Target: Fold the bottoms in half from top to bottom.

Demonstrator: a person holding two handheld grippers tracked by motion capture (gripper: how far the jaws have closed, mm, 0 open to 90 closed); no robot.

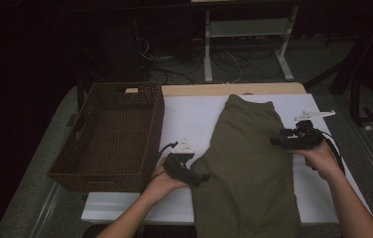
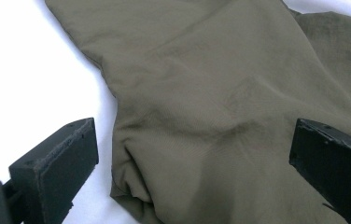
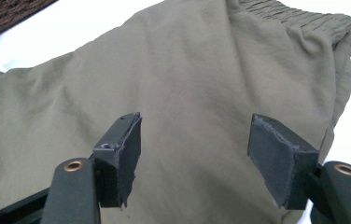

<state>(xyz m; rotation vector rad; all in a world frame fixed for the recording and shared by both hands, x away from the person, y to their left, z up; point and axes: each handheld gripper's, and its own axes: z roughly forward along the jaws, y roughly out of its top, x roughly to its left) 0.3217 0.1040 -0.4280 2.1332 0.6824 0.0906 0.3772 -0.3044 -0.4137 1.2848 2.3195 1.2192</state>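
Two tongs gape over one olive garment (image 1: 249, 158); one basket (image 1: 110, 134).

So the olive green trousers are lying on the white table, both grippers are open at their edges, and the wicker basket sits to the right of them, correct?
Not quite. In the high view the wicker basket sits to the left of the olive green trousers, beside the left gripper. The rest holds: the trousers lie on the white table, and the right gripper is open too.
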